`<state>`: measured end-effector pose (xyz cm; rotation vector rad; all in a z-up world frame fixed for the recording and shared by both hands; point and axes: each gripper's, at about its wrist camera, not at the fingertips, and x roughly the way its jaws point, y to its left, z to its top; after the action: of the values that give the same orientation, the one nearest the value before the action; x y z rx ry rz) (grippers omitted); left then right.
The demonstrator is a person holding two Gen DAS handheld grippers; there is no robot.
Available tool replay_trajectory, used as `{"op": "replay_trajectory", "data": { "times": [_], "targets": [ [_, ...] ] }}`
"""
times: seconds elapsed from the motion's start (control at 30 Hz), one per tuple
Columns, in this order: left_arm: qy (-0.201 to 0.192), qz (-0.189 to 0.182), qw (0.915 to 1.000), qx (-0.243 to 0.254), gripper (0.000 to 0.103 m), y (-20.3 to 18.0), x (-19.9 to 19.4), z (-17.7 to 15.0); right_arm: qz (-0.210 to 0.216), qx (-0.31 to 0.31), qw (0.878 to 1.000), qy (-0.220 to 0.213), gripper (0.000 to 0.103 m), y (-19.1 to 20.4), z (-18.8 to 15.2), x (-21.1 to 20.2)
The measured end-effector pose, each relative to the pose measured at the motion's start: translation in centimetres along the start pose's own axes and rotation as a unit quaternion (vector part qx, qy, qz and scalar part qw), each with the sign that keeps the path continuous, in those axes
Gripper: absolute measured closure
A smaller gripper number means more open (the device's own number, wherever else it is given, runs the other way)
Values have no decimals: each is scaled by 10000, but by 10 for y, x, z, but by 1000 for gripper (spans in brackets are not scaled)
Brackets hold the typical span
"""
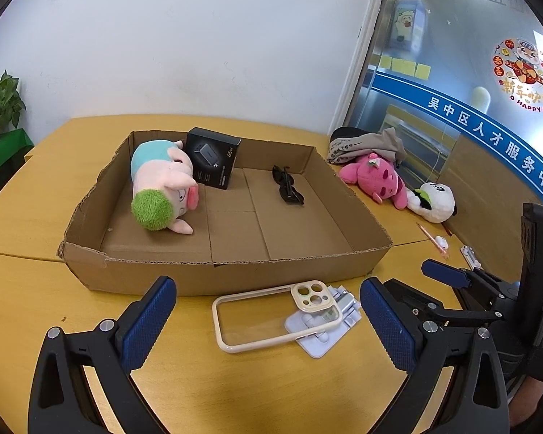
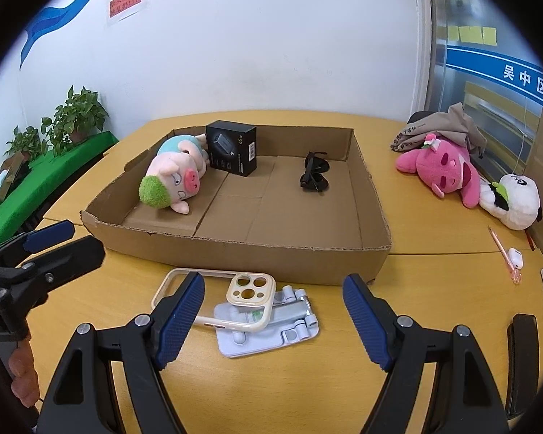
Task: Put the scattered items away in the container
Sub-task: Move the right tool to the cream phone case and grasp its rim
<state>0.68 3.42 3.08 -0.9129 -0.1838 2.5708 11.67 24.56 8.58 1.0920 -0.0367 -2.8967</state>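
The white flat phone stand is partly hidden under the cream clear-backed phone case, which lies across it. In the right wrist view, one blue finger pad covers the middle of the case. The words on the black charger box are too small to read, apart from "65W".

Everything sits on a yellow wooden table by a white wall, with a frosted glass wall to the right of the big brown cardboard tray. Green potted plants stand far left of the tray.

The phone case lies on the table just in front of the tray's near wall. Its long side runs left to right, along that wall, with the camera holes at the right end.

Inside the tray, a pink pig plush with green hair lies at the left, the box leans beside it, and black sunglasses lie to the right. A bright pink plush and a white panda plush lie right of the tray.

The left gripper is spread wide and holds nothing. The right gripper is also spread wide, with the case and stand between its fingers.
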Motion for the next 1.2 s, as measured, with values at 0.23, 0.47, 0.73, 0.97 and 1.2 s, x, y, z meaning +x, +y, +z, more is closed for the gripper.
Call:
{"op": "replay_trajectory", "data": {
  "times": [0.23, 0.47, 0.73, 0.97, 1.2],
  "targets": [
    [270, -60, 9995, -132, 0, 11, 14, -9, 117, 120, 9995, 281, 24, -19, -14, 18],
    [843, -364, 9941, -583, 0, 36, 46, -28, 679, 417, 9931, 857, 24, -38, -34, 48],
    [1425, -789, 9833, -817, 1, 49, 75, -46, 1425, 475, 9806, 1258, 24, -21, -47, 69],
    [1750, -1120, 9726, -1044, 12, 60, 104, -46, 1595, 578, 9780, 1210, 26, -18, -33, 84],
    [1862, -1193, 9696, -1045, 33, 60, 121, -46, 1604, 593, 9749, 1429, 40, -10, -33, 102]
  ]
}}
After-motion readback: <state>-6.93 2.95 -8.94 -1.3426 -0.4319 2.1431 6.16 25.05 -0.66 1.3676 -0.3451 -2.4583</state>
